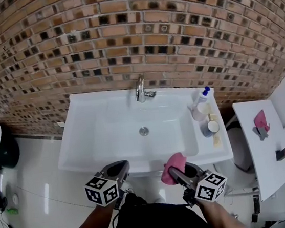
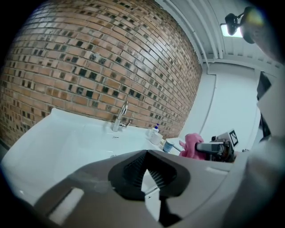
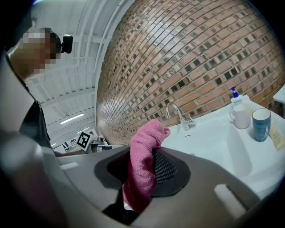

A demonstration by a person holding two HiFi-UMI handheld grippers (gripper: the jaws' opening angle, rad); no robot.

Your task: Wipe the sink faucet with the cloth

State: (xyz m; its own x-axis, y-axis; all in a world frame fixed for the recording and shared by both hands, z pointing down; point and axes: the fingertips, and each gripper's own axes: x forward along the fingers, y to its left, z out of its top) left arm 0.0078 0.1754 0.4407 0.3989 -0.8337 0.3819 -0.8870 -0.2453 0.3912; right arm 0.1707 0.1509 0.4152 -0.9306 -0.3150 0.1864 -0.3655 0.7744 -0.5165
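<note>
The chrome faucet (image 1: pixel 140 90) stands at the back rim of the white sink (image 1: pixel 84 144), against the brick wall. My right gripper (image 1: pixel 176 170) hovers at the sink's front edge, shut on a pink cloth (image 1: pixel 171 166). The cloth (image 3: pixel 144 164) hangs bunched between its jaws, with the faucet (image 3: pixel 180 116) well beyond. Beside it, my left gripper (image 1: pixel 120 167) is shut and holds nothing. In the left gripper view the faucet (image 2: pixel 121 116) stands far ahead, and the cloth (image 2: pixel 190 144) shows at right.
A soap pump bottle (image 1: pixel 202 95), a white mug (image 1: pixel 201 111) and a blue cup (image 1: pixel 211 126) stand on the sink's right ledge. Right of the sink is a white table (image 1: pixel 272 162) bearing a pink item (image 1: pixel 260 120). On the left floor stands a black bin (image 1: pixel 5 152).
</note>
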